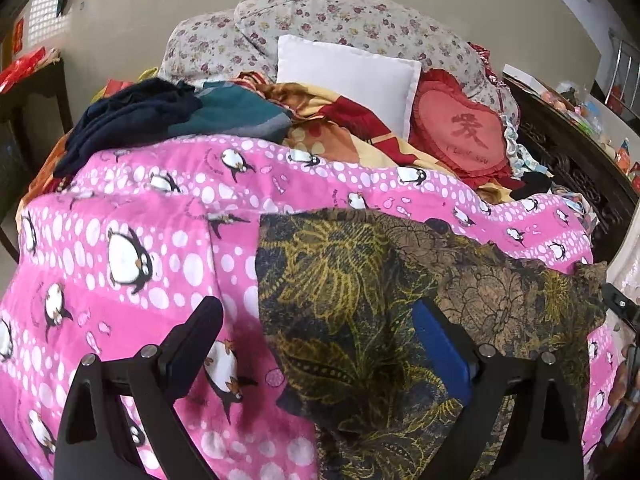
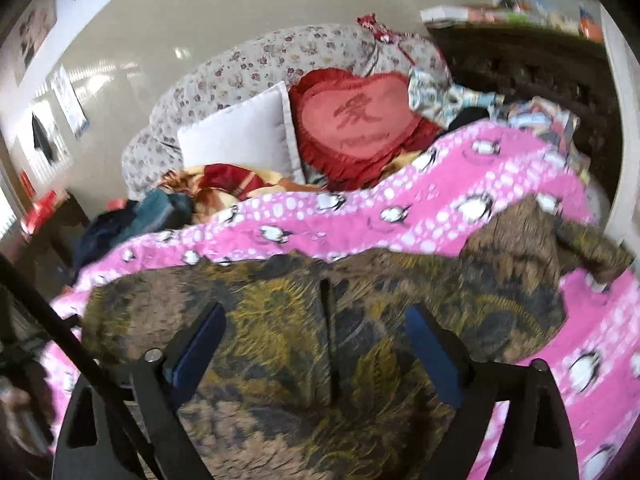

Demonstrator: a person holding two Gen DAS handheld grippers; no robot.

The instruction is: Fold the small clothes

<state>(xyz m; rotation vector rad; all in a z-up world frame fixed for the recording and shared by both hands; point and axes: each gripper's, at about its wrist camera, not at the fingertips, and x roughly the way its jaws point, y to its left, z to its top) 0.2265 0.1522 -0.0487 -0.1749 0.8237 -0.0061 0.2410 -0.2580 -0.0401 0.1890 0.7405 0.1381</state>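
Observation:
A small dark garment with a yellow and brown leaf print (image 1: 360, 300) lies spread on a pink penguin blanket (image 1: 120, 240). My left gripper (image 1: 316, 320) is open just above the garment's left edge, one finger over the blanket, one over the cloth. In the right wrist view the same garment (image 2: 280, 320) fills the foreground, with a dark slit down its middle. My right gripper (image 2: 316, 328) is open above it and holds nothing. The view is blurred.
Behind the blanket (image 2: 440, 208) lie a pile of dark blue and teal clothes (image 1: 160, 116), a white pillow (image 1: 352, 76), a red heart cushion (image 1: 460, 124) and a floral quilt (image 1: 340, 16). A dark carved bed frame (image 1: 568, 160) runs along the right.

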